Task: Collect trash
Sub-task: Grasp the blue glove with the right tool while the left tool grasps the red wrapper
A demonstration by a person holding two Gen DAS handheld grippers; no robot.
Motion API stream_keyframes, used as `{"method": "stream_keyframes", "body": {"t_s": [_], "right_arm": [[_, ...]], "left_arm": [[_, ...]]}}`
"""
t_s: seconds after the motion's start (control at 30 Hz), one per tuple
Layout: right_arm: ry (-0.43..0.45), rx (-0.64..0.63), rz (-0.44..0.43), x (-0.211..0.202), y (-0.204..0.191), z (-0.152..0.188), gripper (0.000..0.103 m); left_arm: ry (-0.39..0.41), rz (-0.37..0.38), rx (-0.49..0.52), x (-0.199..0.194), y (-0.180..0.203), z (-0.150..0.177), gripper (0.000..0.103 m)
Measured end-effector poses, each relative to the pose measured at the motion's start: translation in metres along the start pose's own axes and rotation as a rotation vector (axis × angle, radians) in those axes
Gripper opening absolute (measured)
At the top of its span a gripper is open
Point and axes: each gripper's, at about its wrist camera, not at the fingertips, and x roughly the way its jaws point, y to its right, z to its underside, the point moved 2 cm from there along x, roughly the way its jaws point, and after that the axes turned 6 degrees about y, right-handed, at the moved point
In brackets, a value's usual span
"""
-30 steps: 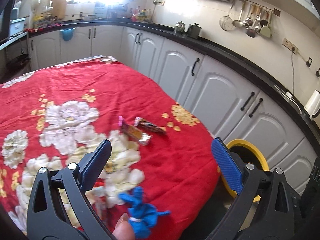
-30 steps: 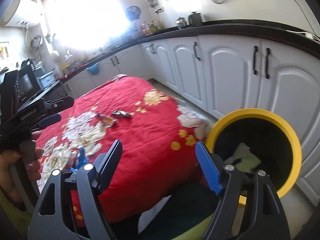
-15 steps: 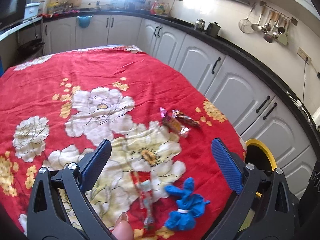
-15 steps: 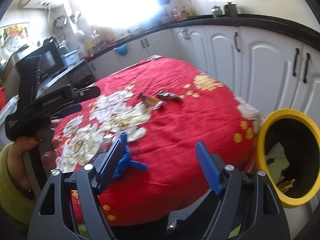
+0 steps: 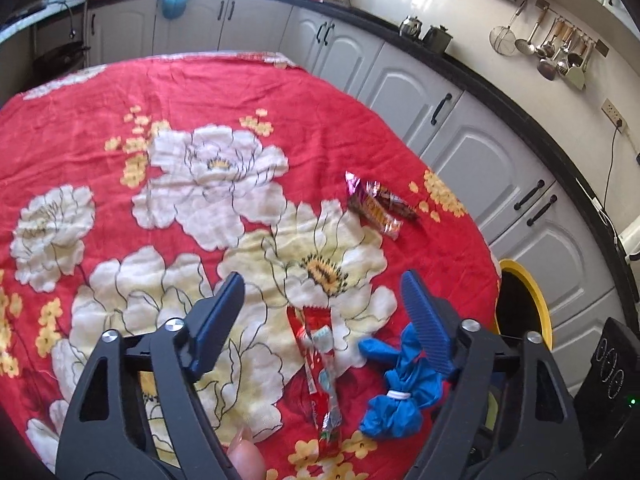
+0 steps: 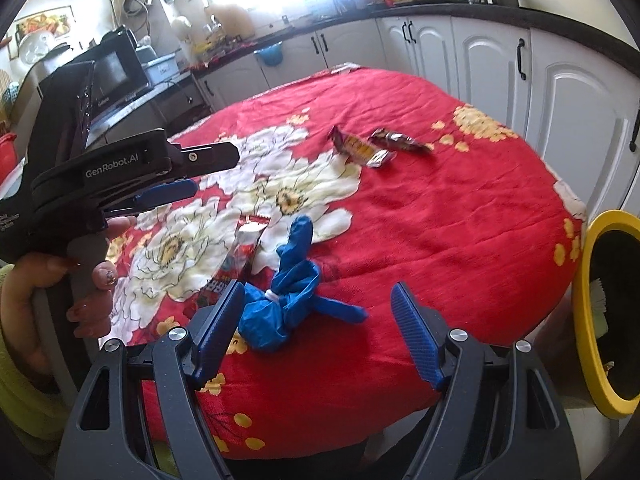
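Left wrist view: our left gripper (image 5: 322,312) hangs with fingers wide over a red wrapper (image 5: 316,364), a blue glove (image 5: 394,380) beside it on the tabletop (image 5: 100,128). Right wrist view: our right gripper (image 6: 318,334) spreads wide around the glove (image 6: 286,296), the bin (image 6: 582,300) to its right.

The yellow-rimmed bin (image 6: 584,280) is cut off by the right edge of the right wrist view, and in the left wrist view (image 5: 536,300) the bench's corner and the gripper frame cover most of it, so its contents show only as a pale scrap too dim to name. In the left wrist view the right finger (image 5: 424,320) overlaps the upper part of the blue glove bundle (image 5: 394,408), and the long red wrapper (image 5: 320,376) near the bench's front edge carries print too small to read. The two snack wrappers (image 6: 372,146) toward the far right edge are likewise too small for their labels to be read.
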Motion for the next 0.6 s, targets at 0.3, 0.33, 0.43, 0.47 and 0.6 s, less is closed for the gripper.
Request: {"method": "stream_keyframes", "body": {"t_s": [0.3,0.33,0.43,0.47,0.6], "right_arm": [[-0.071,0.022,-0.026,0.027,-0.001,0.012,0.057],[-0.079,0.027,-0.033,0.029,0.000,0.015,0.053],[-0.074,0.015,-0.033,0.029,0.000,0.017,0.042],[-0.076,0.014,-0.038,0.029,0.000,0.017,0.034],[-0.075,0.019,-0.050,0.027,0.001,0.020,0.021]], "left_arm": [[-0.091,0.055,-0.024,0.018,-0.002,0.019,0.049],[-0.094,0.057,-0.022,0.019,-0.002,0.020,0.048],[-0.114,0.067,-0.019,0.024,-0.001,0.024,0.043],[-0.121,0.071,-0.021,0.025,-0.001,0.025,0.041],[-0.143,0.089,-0.025,0.031,0.000,0.030,0.031]]}}
